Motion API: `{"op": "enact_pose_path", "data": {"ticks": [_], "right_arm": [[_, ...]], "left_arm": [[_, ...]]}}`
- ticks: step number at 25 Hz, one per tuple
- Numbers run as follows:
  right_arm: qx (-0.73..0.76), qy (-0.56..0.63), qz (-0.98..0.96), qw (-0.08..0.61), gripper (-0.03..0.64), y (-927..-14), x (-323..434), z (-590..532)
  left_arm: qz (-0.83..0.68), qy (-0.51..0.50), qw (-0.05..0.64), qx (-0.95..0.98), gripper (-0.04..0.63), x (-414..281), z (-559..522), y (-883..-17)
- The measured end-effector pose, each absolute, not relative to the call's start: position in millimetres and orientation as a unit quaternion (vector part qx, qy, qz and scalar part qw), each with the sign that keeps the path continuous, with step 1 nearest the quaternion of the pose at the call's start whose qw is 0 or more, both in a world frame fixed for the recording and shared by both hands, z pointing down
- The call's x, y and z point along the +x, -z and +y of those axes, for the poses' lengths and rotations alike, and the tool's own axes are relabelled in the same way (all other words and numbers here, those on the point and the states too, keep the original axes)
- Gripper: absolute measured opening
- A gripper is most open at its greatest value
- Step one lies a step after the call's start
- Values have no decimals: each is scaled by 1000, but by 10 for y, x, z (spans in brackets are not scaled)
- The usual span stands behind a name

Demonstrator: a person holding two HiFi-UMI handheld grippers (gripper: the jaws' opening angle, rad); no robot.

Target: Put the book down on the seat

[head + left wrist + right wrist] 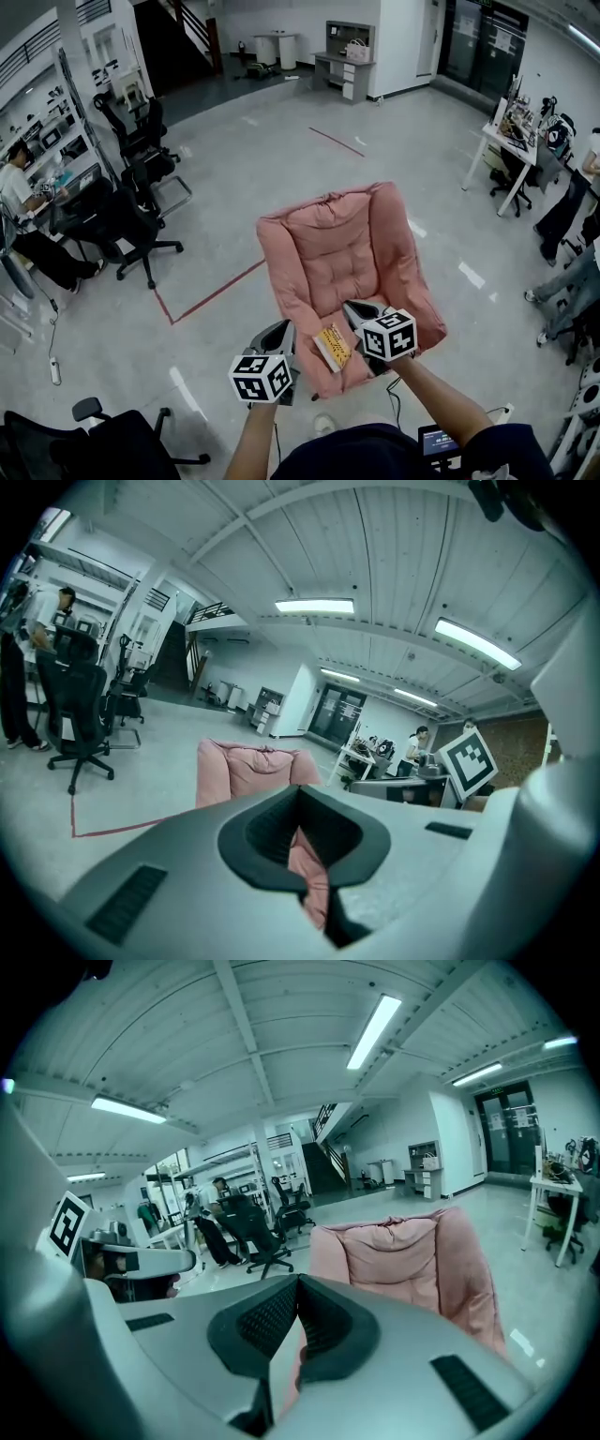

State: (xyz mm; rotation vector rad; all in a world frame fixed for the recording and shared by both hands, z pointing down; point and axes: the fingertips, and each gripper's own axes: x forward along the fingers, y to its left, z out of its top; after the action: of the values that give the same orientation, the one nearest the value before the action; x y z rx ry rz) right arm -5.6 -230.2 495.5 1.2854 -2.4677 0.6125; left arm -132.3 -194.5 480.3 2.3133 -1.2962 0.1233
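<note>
A yellow book (332, 347) lies tilted on the front of the seat of the pink armchair (328, 253). No gripper touches it. My right gripper (354, 309) hovers just right of the book with its jaws shut and nothing between them. My left gripper (283, 328) hangs off the seat's front left edge, also shut and holding nothing. In the left gripper view the left gripper (298, 791) points at the armchair (246, 766) ahead. In the right gripper view the right gripper (298, 1282) faces the armchair's backrest (403, 1251). The book is hidden in both gripper views.
Black office chairs (131, 220) and a seated person (23, 206) are at the left by desks. A red tape line (211, 291) crosses the floor left of the armchair. A white desk (511, 150) stands far right. Another black chair (103, 441) is at the bottom left.
</note>
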Motion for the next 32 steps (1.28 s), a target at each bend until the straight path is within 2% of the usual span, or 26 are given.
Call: {"op": "enact_pose_path", "data": {"ticks": [32], "right_arm": [[400, -128, -906, 55, 18, -3859, 400, -1206]], "left_arm": [[-497, -18, 157, 853, 5, -578, -934, -3973]]}}
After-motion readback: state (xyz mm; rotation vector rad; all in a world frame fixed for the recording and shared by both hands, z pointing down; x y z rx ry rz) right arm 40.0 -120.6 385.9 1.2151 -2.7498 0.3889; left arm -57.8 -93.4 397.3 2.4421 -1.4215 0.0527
